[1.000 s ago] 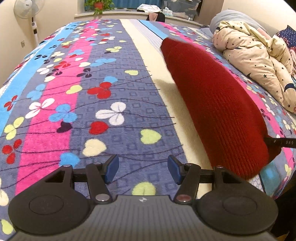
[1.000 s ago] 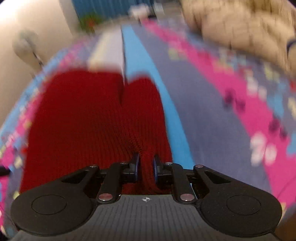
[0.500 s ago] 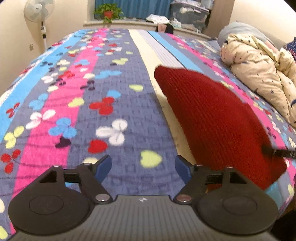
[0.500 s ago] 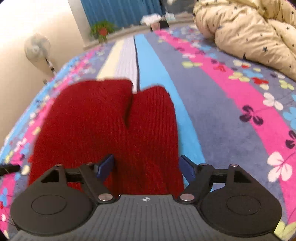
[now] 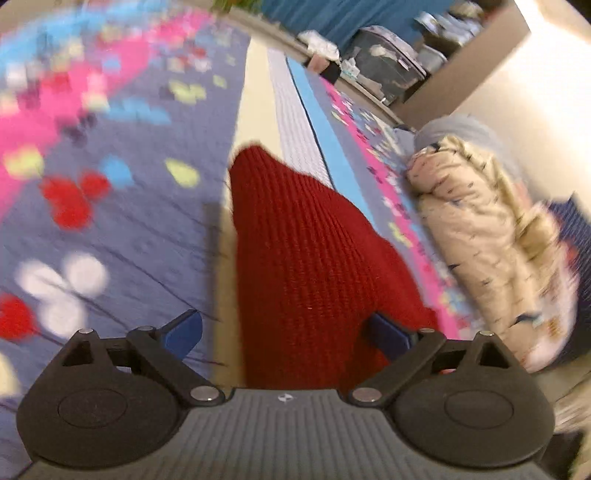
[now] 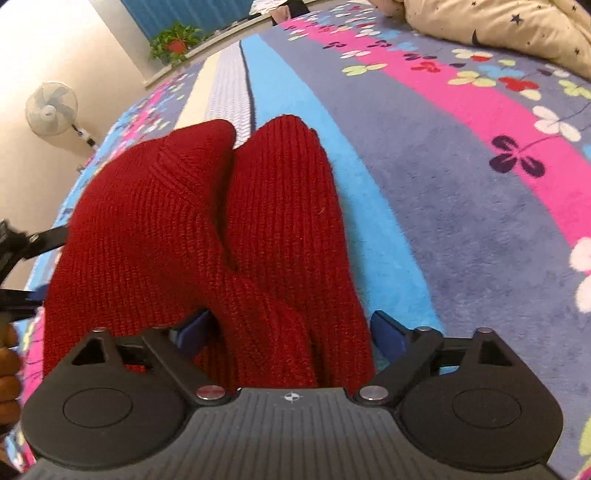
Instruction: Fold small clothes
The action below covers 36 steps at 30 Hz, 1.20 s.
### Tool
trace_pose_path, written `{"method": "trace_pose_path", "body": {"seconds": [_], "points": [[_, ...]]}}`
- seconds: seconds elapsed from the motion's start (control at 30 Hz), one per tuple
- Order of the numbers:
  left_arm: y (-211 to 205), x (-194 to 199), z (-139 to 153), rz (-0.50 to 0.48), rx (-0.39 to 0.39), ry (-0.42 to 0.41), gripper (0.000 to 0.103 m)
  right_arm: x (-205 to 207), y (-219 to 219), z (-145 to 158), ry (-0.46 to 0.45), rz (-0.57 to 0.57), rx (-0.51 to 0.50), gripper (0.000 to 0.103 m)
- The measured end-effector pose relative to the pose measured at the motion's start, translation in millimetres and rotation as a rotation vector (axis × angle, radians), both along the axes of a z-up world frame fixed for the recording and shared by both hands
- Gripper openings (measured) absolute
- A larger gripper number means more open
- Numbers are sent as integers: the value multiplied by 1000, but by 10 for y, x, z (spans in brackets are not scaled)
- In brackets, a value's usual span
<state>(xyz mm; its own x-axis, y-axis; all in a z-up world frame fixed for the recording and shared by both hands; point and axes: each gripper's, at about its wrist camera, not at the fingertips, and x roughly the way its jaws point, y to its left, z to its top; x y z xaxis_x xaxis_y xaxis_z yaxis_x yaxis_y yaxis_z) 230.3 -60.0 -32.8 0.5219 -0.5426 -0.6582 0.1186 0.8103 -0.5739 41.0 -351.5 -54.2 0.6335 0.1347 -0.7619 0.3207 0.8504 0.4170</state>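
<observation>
A dark red knitted garment (image 5: 303,258) lies on the patterned bedspread (image 5: 122,229). In the left wrist view, which is blurred, my left gripper (image 5: 286,332) is open with its blue pads wide apart on either side of the garment's near end. In the right wrist view the garment (image 6: 207,229) shows two rounded lobes with a fold between them. My right gripper (image 6: 291,330) is open, pads apart around the near edge of the cloth. The left gripper's black arm (image 6: 22,243) shows at the far left edge.
A cream star-print quilt (image 5: 491,251) is bundled on the right side of the bed, also in the right wrist view (image 6: 509,26). A standing fan (image 6: 51,107) and a potted plant (image 6: 175,42) stand beyond the bed's far left. Boxes (image 5: 388,70) sit behind the bed.
My right gripper opened and let go of the red garment about a second ago and stays open. My left gripper swung right and now straddles the garment's end.
</observation>
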Motion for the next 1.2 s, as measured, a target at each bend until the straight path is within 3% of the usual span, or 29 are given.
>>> {"method": "trace_pose_path", "body": {"seconds": [0.13, 0.2, 0.27, 0.33, 0.43, 0.53, 0.7, 0.77, 0.87, 0.93, 1.0, 1.07, 1.1, 1.2], "points": [[-36, 181, -253, 1, -163, 106, 100, -21, -18, -7, -20, 14, 38, 73], [-98, 232, -321, -4, -183, 126, 99, -35, -25, -5, -34, 11, 58, 67], [-134, 261, -332, 2, -168, 124, 92, -40, -9, 19, -49, 10, 51, 61], [-132, 253, -245, 4, -118, 107, 72, -53, 1, 41, -67, 2, 52, 54], [-99, 180, 26, -9, -73, 44, 64, -53, 31, 122, -118, -11, 47, 45], [18, 92, 407, -3, -16, -55, 63, -11, 147, 223, -197, 13, 43, 36], [495, 90, 864, -14, 86, -141, 64, 140, 596, 330, -283, 152, 90, 34], [725, 91, 902, -14, 136, -131, 65, 210, 810, 326, -278, 208, 112, 34], [1079, 125, 807, 51, 140, -48, 69, 280, 1108, 333, -268, 287, 111, 33], [1220, 177, 650, 92, 155, 23, 78, 309, 1223, 331, -249, 324, 101, 34], [1274, 205, 555, 120, 288, 59, 80, 342, 1280, 286, -200, 341, 74, 34], [1333, 58, 647, 191, 458, -30, 80, 369, 1300, 209, -151, 345, 95, 35], [1342, -50, 701, 195, 494, -64, 80, 345, 1346, 193, -143, 344, 105, 35], [1281, -482, 865, 99, 471, -143, 79, 317, 1385, 233, -146, 345, 75, 35]]}}
